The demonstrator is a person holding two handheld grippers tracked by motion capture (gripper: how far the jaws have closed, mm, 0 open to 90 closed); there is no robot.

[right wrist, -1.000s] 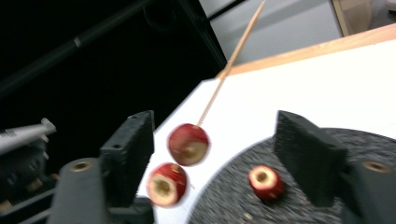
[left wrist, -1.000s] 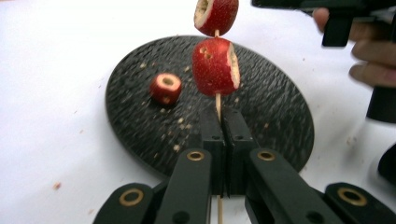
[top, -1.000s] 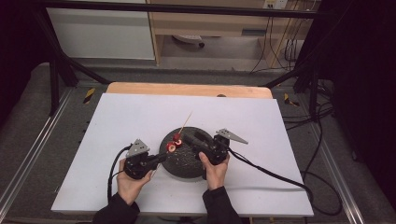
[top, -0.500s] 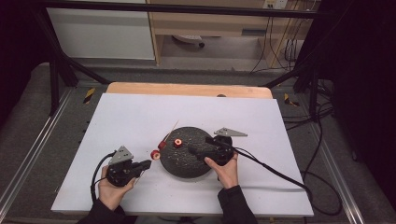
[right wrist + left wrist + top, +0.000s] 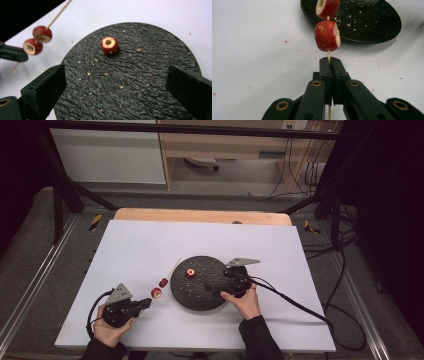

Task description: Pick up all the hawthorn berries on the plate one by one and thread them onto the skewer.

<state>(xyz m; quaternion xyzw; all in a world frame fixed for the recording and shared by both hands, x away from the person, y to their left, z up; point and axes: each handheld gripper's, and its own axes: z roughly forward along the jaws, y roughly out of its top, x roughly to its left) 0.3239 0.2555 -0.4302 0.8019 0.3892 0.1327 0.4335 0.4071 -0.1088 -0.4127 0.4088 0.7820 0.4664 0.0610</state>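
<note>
Two red fruit pieces are sitting threaded on a thin wooden skewer, just beyond the tips of the left gripper, whose jaws are pinching the skewer tightly between them. One more red piece is lying on the black plate, ahead of the right gripper and between its jaws, which have just been opening and are standing wide with nothing in them above the white surface.

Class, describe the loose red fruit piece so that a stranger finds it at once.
Start at the round black plate on the white table. The loose fruit piece lies alone near its far rim. Unlike the two skewered pieces, it has no stick through it.
</note>
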